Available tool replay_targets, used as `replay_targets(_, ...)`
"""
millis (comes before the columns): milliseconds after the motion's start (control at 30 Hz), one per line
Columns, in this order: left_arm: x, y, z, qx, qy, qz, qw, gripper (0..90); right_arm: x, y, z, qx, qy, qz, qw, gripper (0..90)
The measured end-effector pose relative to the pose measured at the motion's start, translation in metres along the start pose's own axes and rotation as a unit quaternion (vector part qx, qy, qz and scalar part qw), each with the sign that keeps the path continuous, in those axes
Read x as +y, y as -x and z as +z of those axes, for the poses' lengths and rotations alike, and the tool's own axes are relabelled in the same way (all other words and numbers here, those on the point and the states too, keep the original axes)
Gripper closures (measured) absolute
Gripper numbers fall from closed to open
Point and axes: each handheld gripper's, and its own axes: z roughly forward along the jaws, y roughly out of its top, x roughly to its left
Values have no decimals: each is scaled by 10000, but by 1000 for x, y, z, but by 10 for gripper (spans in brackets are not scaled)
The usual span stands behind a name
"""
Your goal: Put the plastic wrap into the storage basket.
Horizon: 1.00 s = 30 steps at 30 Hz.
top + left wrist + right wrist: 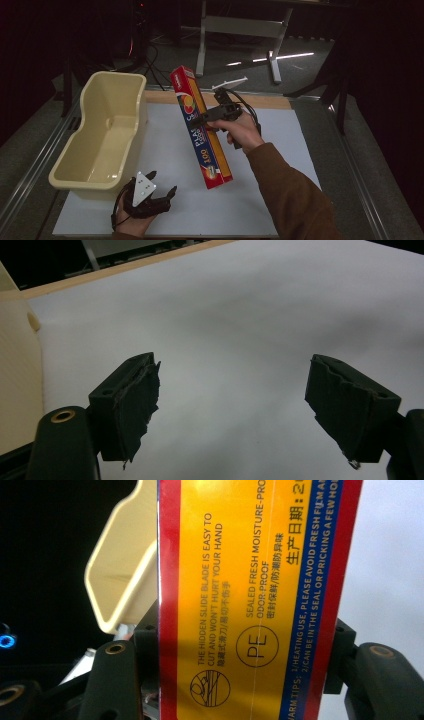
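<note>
A long red, blue and yellow plastic-wrap box (pixel 202 127) hangs tilted above the white table sheet (pixel 170 150), its top end toward the far left. My right gripper (pixel 202 120) is shut on the box's middle; in the right gripper view the yellow face (pixel 250 600) stands between both jaws, which press its red edges. My left gripper (pixel 160 187) rests low at the near left of the table, beside the tub. Its jaws stand wide apart over bare white sheet (pixel 230 360), with nothing between the fingertips (pixel 135 400).
A cream plastic tub (pixel 107 130) stands empty along the table's left side, its rim also seen in the right gripper view (pixel 120 575). A wooden strip (pixel 260 100) edges the far side of the sheet. Metal rails run along both table sides.
</note>
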Motion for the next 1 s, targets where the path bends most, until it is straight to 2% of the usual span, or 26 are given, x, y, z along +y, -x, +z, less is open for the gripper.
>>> replay_targets(33, 0, 0, 0, 0, 0, 0, 10000, 212, 0, 0, 0, 0, 0, 0, 10000, 400)
replay_targets(100, 0, 0, 0, 1, 1, 1, 10000, 212, 4, -5, 2, 171, 98, 96, 9998, 400)
replay_targets(267, 0, 0, 0, -2, 4, -1, 10000, 211, 9, -10, 6, 309, 206, 231, 9990, 400)
replay_targets(433, 0, -1, 0, -7, 7, -14, 10000, 211, 17, -17, 12, 545, 388, 436, 9968, 401)
replay_targets(1000, 0, -4, 0, -6, 24, -90, 10000, 211, 36, -42, 34, 784, 761, 747, 9912, 400)
